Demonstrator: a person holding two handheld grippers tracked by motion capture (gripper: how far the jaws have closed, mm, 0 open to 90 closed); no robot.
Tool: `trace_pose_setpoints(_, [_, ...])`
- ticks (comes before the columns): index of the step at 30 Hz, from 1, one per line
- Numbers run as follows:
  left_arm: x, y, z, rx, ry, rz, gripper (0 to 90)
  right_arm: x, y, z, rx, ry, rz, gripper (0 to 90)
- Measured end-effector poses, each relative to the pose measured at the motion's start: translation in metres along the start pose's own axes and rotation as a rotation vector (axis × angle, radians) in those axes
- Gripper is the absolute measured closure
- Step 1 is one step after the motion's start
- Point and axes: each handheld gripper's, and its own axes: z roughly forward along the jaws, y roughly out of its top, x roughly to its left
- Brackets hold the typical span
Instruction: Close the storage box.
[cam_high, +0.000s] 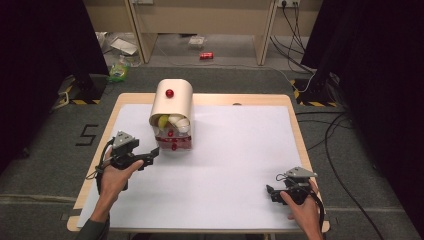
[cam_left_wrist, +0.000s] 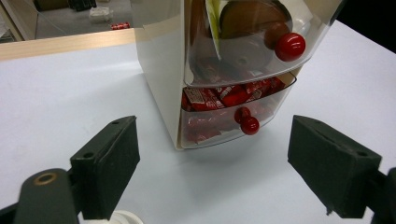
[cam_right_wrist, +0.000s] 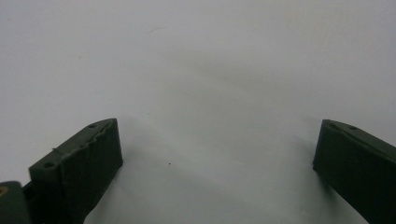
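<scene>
A small cream drawer cabinet (cam_high: 172, 102) with a rounded top stands at the back left of the white sheet (cam_high: 235, 150). Its clear drawers carry red knobs. The upper drawer (cam_left_wrist: 243, 42) holds yellow and white items and has a red knob (cam_left_wrist: 290, 46). The lower drawer (cam_left_wrist: 229, 116) is packed with red packets, and its knob (cam_left_wrist: 250, 125) faces my left gripper (cam_left_wrist: 229, 168). That gripper (cam_high: 151, 154) is open, a short way in front and left of the cabinet, touching nothing. My right gripper (cam_high: 271, 192) rests near the front right edge, open over bare sheet (cam_right_wrist: 201, 70).
The wooden table edge (cam_high: 300, 130) frames the sheet. On the floor behind lie a red can (cam_high: 206, 55), a green bag (cam_high: 119, 70) and cables (cam_high: 335, 135) at the right. Wooden furniture (cam_high: 200, 20) stands at the back.
</scene>
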Motion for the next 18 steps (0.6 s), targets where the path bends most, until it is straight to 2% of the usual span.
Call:
trace_pose_setpoints(9, [-0.001,-0.003,-0.008,-0.011,-0.013,-0.007,16.2,0.0,0.0,0.0,-0.001,0.002,0.0,1.5])
trace_pose_setpoints(18, [-0.008,-0.004,-0.017,-0.025,-0.019,0.01,16.2,0.0,0.0,0.0,-0.001,0.001,0.0,1.6])
